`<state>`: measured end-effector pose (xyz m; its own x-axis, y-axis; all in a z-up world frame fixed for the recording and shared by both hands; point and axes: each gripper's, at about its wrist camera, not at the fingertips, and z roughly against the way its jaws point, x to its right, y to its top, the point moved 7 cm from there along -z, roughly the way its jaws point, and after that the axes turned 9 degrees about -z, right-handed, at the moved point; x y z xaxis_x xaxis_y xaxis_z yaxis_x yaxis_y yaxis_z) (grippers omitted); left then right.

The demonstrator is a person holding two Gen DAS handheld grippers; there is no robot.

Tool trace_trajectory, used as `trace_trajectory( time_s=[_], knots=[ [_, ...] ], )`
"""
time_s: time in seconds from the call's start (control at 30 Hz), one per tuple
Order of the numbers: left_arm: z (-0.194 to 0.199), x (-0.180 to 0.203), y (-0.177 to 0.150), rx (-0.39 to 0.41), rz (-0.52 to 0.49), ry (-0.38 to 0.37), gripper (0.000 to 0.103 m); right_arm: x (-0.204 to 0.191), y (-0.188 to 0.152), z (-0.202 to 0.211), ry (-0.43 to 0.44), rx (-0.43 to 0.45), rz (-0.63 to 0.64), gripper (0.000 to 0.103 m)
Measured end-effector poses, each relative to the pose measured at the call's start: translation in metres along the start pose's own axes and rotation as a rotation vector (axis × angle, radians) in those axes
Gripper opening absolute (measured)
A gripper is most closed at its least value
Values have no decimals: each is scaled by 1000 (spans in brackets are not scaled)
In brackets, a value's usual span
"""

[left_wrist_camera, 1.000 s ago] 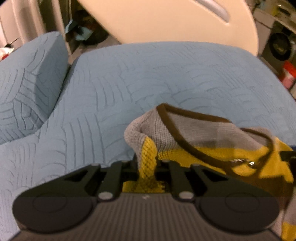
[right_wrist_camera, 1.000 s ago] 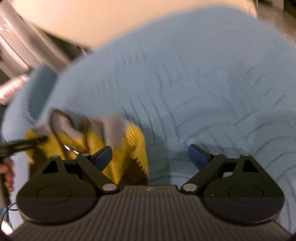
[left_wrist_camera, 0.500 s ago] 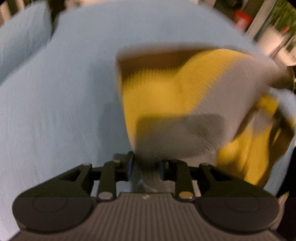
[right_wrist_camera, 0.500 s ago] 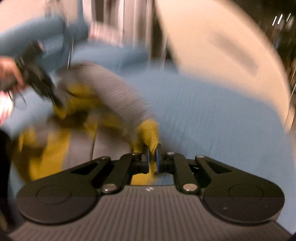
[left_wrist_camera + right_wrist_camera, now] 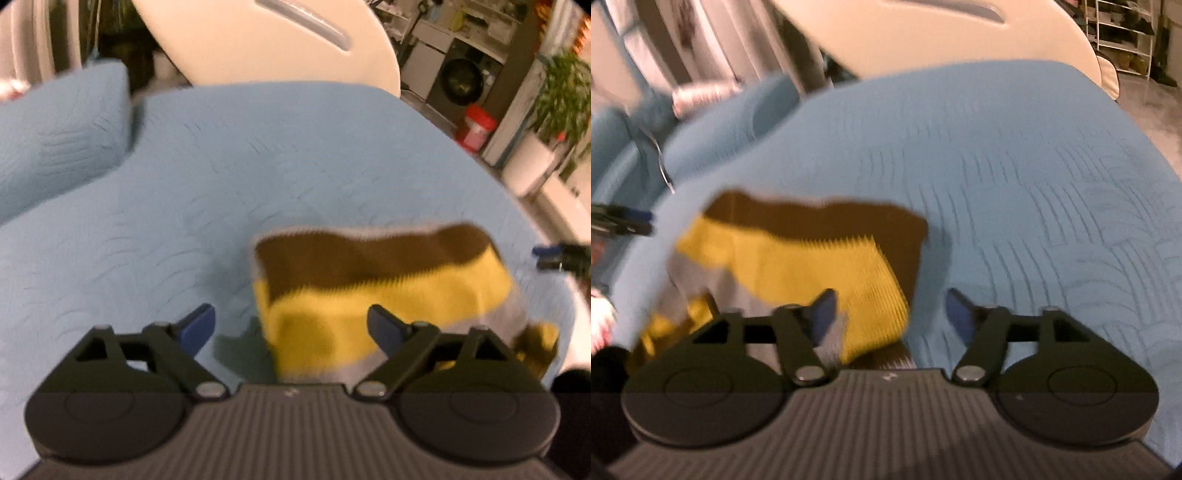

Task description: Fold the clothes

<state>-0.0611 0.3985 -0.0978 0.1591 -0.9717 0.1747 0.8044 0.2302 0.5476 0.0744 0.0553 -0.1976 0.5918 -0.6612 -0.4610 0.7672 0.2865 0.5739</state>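
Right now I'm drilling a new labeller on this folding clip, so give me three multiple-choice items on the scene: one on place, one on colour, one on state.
1. Where does the knitted garment lie?
A. on the blue quilted bedspread
B. on a wooden floor
C. inside a basket

2. Which colour band runs along the garment's far edge?
A. red
B. dark brown
C. white

3. How do the jaws of the left gripper and right gripper stand?
A. both clamped on the garment
B. only the left clamped
C. both apart, gripping nothing

Answers: 1 A, blue quilting surrounds the garment in both views. 2 B, the brown strip sits above the yellow. 3 C, both jaws are opening and press on no cloth.
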Motion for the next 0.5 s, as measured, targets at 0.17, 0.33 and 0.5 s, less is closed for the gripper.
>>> trace_trajectory(
  time_s=[0.17,0.33,0.5],
  knots=[
    [-62,-24,38,-131,9,22,91,4,14,-44,36,-40,44,78],
    [-108,-29,35,-179,-147,10,92,-1,32,-87,76,-112,265,78],
    [-106,-14,20,-98,-244,-78,72,-4,56,-120,173,-169,333,78]
  ],
)
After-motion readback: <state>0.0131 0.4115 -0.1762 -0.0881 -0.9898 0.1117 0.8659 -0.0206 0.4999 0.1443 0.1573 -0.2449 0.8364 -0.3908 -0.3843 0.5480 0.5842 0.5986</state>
